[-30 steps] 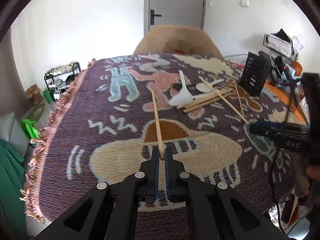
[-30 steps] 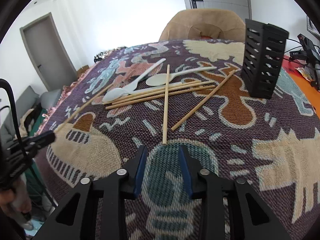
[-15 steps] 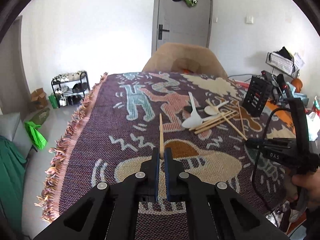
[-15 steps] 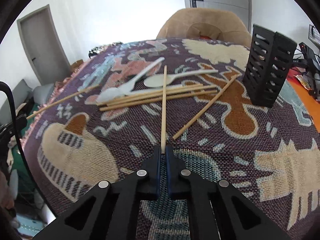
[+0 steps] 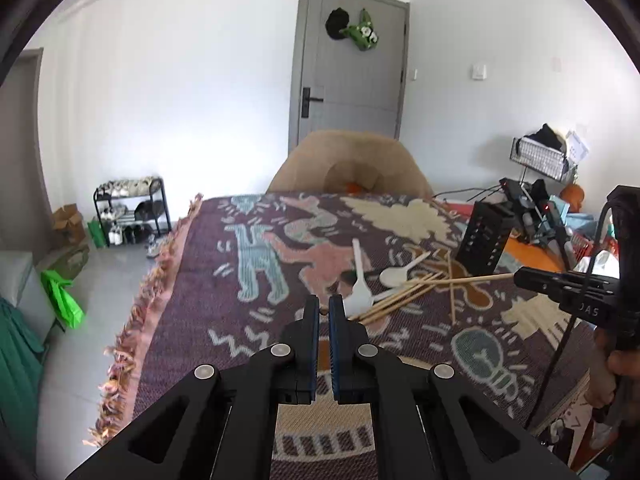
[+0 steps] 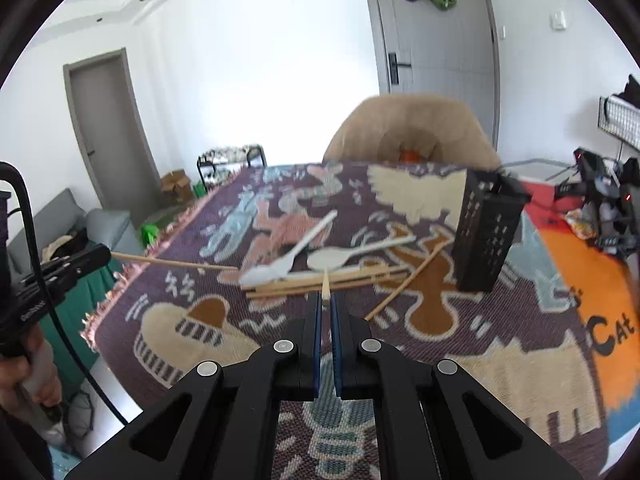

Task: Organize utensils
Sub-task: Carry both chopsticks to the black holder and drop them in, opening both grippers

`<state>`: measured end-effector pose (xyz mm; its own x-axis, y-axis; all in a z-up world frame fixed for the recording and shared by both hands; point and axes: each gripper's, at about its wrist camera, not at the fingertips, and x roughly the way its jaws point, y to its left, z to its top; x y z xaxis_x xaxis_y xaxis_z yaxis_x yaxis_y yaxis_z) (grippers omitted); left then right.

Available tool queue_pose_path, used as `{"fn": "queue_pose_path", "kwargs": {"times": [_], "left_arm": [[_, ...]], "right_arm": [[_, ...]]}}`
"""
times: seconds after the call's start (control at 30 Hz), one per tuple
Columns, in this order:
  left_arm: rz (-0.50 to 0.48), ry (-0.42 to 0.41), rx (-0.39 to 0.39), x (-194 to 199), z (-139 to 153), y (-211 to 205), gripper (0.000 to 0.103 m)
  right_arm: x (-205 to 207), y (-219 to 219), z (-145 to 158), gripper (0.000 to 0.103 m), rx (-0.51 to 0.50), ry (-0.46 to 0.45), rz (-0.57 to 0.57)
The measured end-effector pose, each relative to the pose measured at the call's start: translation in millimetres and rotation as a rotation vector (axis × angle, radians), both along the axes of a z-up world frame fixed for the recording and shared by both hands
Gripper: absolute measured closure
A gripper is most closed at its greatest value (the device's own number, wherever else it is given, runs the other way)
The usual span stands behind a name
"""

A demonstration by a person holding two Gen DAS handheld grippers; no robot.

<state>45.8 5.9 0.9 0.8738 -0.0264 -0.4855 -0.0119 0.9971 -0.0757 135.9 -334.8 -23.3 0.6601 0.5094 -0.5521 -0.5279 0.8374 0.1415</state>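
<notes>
My left gripper (image 5: 324, 306) is shut on a wooden chopstick (image 6: 172, 262), which points away from the camera and shows only as a tip in the left wrist view; it is lifted above the table. My right gripper (image 6: 327, 300) is shut on another chopstick (image 5: 468, 279), also lifted. Several chopsticks (image 6: 320, 282) and two white spoons (image 6: 296, 250) (image 6: 352, 252) lie in a pile mid-table. A black slotted utensil holder (image 6: 488, 236) stands to the right of the pile; it also shows in the left wrist view (image 5: 484, 242).
A patterned purple cloth (image 6: 400, 320) with a fringed left edge covers the table. A tan chair (image 6: 408, 132) stands at the far side. Cables and clutter (image 6: 604, 200) sit at the right. A shoe rack (image 5: 128, 208) stands on the floor at left.
Both grippers have risen, each lifting its chopstick off the cloth. The right gripper, open a second ago, shut on its chopstick and raised it.
</notes>
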Motion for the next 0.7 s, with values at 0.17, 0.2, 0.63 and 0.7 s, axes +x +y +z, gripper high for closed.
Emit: {"fn": "queue_pose_path", "kwargs": {"times": [0.17,0.2,0.63,0.7], "left_arm": [[-0.029,-0.04,0.012,4.0,18.9,-11.5,0.099],[-0.036,-0.049,0.013,4.5,22.4,-14.1,0.099],[-0.183,-0.139,0.006,30.9,80.8,-57.8,0.099],[-0.204,-0.148,-0.002,35.0,88.1,-63.0,0.099]], "right_arm": [[-4.7,-16.8,23.0,0.097,0.031,-0.057,-0.02],[-5.0,-22.1,29.3,0.097,0.04,-0.071,-0.03],[-3.5,-85.3,106.9,0.097,0.072,-0.245,-0.173],[-2.2,-90.4,115.3,0.097,0.06,-0.268,-0.197]]}}
